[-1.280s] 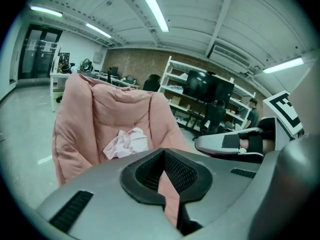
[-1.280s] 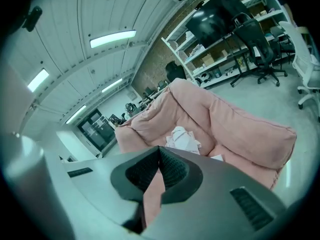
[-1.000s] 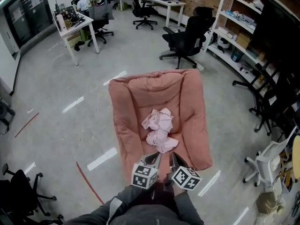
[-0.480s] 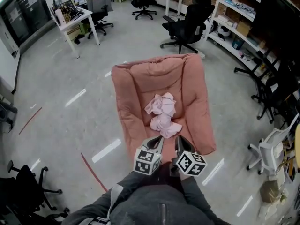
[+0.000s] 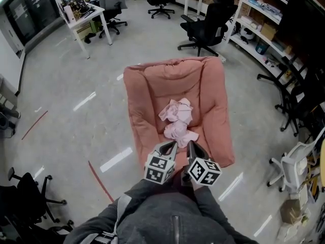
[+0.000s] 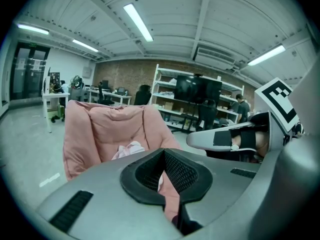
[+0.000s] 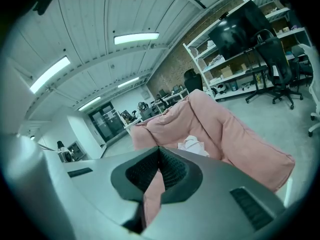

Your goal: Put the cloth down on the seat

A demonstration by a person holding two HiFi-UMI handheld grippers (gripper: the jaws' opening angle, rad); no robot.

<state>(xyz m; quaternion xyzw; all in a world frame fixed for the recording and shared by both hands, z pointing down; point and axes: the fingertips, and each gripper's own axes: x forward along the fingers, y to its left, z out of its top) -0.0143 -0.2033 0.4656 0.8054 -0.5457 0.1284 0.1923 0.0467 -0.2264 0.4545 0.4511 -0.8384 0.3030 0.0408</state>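
Note:
A crumpled pale pink cloth [image 5: 177, 121] lies loose in the middle of the pink padded seat [image 5: 147, 90]. Both grippers hover side by side over the seat's near edge, just short of the cloth and not touching it. My left gripper [image 5: 172, 145] is shut with nothing in it; my right gripper [image 5: 190, 145] is also shut and empty. In the left gripper view the closed left gripper [image 6: 162, 151] points at the seat [image 6: 100, 129], with the cloth [image 6: 127, 149] beyond the tips. From the right gripper [image 7: 159, 148] I see the cloth [image 7: 192, 145] resting on the seat [image 7: 235, 134].
A black office chair [image 5: 205, 32] stands behind the seat and a white table [image 5: 84, 24] at the far left. Shelving [image 5: 264, 24] and more black chairs [image 5: 294, 105] line the right side. A white chair [image 5: 294, 172] is at the right, another black chair [image 5: 25, 207] at the lower left.
The head view has shifted slightly towards the seat. Both grippers stay shut over the seat's near edge, and the cloth has not moved on the seat.

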